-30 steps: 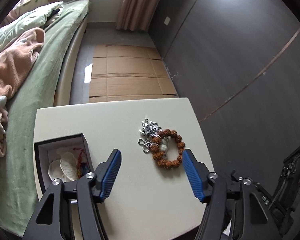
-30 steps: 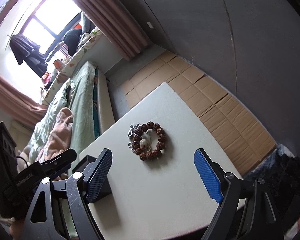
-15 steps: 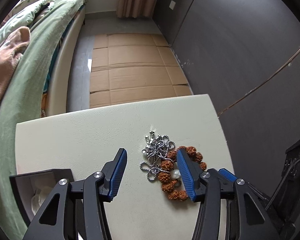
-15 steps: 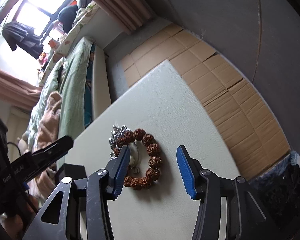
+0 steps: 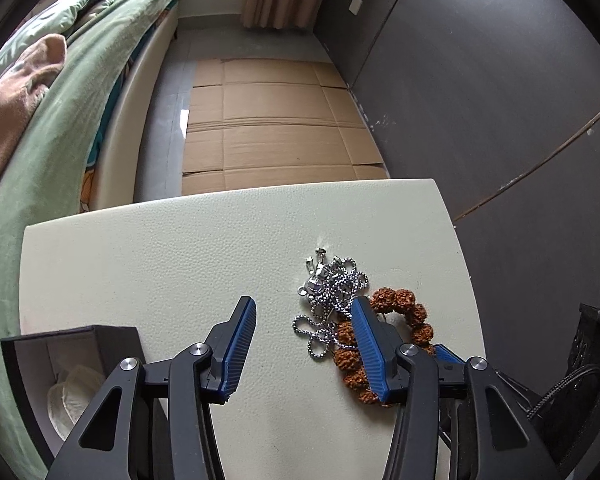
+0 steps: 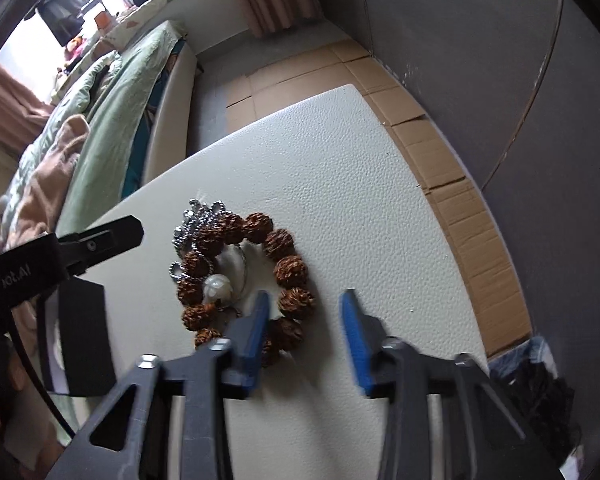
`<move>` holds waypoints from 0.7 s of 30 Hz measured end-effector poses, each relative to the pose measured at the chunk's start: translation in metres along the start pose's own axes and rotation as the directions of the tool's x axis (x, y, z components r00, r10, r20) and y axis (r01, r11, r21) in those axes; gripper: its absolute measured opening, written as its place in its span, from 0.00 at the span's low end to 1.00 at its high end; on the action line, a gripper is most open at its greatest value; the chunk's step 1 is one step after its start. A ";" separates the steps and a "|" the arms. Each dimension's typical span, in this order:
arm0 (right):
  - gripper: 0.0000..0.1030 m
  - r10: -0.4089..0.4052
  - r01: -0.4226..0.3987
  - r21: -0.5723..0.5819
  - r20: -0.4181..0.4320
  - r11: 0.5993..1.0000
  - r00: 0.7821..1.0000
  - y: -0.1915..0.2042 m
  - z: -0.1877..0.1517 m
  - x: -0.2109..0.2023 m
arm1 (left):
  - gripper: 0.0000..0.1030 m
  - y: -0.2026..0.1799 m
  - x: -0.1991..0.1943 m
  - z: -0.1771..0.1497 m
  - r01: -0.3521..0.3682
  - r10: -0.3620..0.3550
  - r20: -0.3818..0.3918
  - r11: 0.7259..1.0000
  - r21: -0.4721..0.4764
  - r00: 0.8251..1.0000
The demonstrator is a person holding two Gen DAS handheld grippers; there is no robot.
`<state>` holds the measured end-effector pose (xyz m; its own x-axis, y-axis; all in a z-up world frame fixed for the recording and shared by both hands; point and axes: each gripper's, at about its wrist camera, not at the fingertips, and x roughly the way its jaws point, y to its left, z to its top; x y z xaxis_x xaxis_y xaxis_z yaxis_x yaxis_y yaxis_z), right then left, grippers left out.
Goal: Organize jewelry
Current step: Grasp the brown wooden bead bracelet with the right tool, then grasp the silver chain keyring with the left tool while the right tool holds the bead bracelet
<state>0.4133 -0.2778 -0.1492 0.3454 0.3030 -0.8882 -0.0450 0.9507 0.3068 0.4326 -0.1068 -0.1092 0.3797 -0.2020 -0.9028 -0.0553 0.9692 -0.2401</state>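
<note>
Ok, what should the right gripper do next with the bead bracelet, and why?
Probably finish closing the right gripper on the bead bracelet: its jaws have just been closing and straddle the near beads, one finger inside the ring, one outside, pads seemingly not pressing yet.

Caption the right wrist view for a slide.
Right gripper closing beside a brown bead bracelet on the white table.

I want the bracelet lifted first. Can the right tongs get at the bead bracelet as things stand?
Probably yes. The right tongs straddle the near side of the bead bracelet, their jaws have just been closing, and nothing covers that side. The silver chain is tangled at the far side and may drag along.
</note>
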 end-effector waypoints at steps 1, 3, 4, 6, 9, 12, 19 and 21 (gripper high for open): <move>0.21 0.001 -0.001 -0.002 0.007 1.000 1.000 -0.001 -0.002 -0.002 | 0.50 -0.001 -0.001 -0.001 0.003 -0.003 0.004 1.000 0.003 1.000; 0.20 0.016 -0.016 0.013 0.020 1.000 1.000 -0.006 -0.005 -0.008 | 0.50 -0.004 -0.001 -0.002 0.007 -0.007 0.011 1.000 0.016 1.000; 0.20 0.029 -0.030 0.024 0.034 0.999 0.999 -0.009 -0.006 -0.012 | 0.50 -0.006 -0.001 -0.002 0.007 -0.007 0.012 1.000 0.019 1.000; 0.20 0.049 -0.051 0.032 0.065 0.998 0.997 -0.010 -0.007 -0.023 | 0.50 -0.008 0.001 -0.002 0.010 -0.010 0.011 1.000 0.024 1.000; 0.20 0.072 -0.078 0.046 0.116 0.996 0.991 -0.016 -0.010 -0.042 | 0.50 -0.010 0.004 -0.002 0.007 -0.007 0.009 0.999 0.034 1.000; 0.20 0.096 -0.108 0.064 0.166 0.992 0.982 -0.021 -0.009 -0.058 | 0.50 -0.012 0.009 -0.001 -0.002 0.002 0.000 0.999 0.044 1.000; 0.20 0.152 -0.178 0.101 0.224 0.979 0.963 -0.033 -0.004 -0.077 | 0.50 -0.015 0.021 -0.002 0.011 -0.010 -0.029 0.999 0.049 1.000; 0.20 0.175 -0.204 0.108 0.229 0.973 0.958 -0.035 -0.003 -0.078 | 0.50 -0.016 0.019 -0.002 0.029 -0.028 -0.023 0.999 0.043 0.999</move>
<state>0.3850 -0.3348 -0.0917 0.5370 0.4418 -0.7186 -0.0132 0.8562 0.5165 0.4391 -0.1265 -0.1231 0.3593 -0.2323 -0.9038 -0.0048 0.9681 -0.2507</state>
